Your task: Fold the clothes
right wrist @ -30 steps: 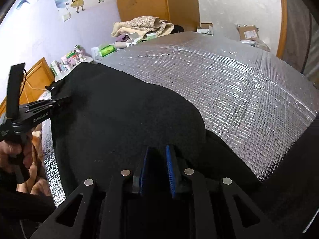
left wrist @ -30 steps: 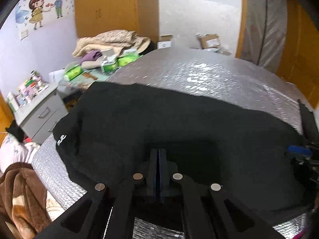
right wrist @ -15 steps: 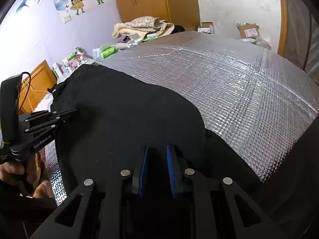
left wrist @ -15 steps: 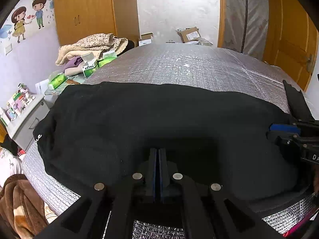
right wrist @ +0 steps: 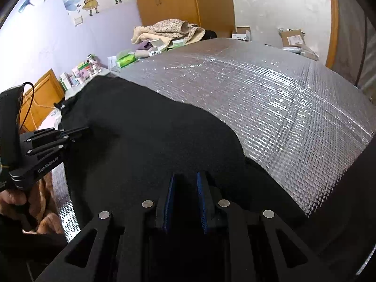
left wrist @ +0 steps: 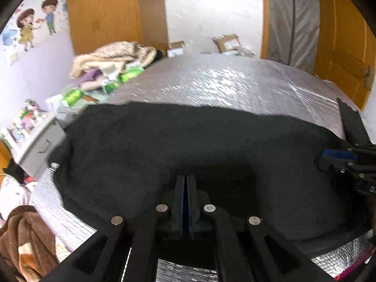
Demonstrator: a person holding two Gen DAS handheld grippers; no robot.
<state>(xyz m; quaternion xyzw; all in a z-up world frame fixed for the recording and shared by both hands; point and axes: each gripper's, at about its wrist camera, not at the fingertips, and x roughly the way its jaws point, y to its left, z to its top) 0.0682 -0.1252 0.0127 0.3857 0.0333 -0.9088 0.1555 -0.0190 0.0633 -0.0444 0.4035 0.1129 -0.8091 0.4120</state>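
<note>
At the far left of the left wrist view we saw a crumpled brown fleece blanket (left wrist: 25,237) and, above it, a grey bedside cabinet (left wrist: 40,145) crowded with small colourful packages. Beyond these lay a heap of beige blankets (left wrist: 110,57) against the orange wooden wardrobe (left wrist: 105,11).

The black knitted garment (left wrist: 188,141) lay spread flat across the near part of the silver quilted foil cover (left wrist: 223,82) on the bed, its long edge running from side to side, with bare foil beyond it.

We held the left gripper (left wrist: 187,181) low over the near middle of the garment. Its 2 blue-padded jaws stood pressed together with no gap; whether a fold of cloth was pinched between them we could not tell, as black fabric lay all round the tips.

Further right we held the right gripper (right wrist: 186,183) over the garment's near right portion, close to where its edge met the foil. Its jaws stood partly apart, with dark cloth visible in the gap, though the pads did not clearly press on it. 2 cardboard boxes (right wrist: 292,38) sat on the floor past the bed.
</note>
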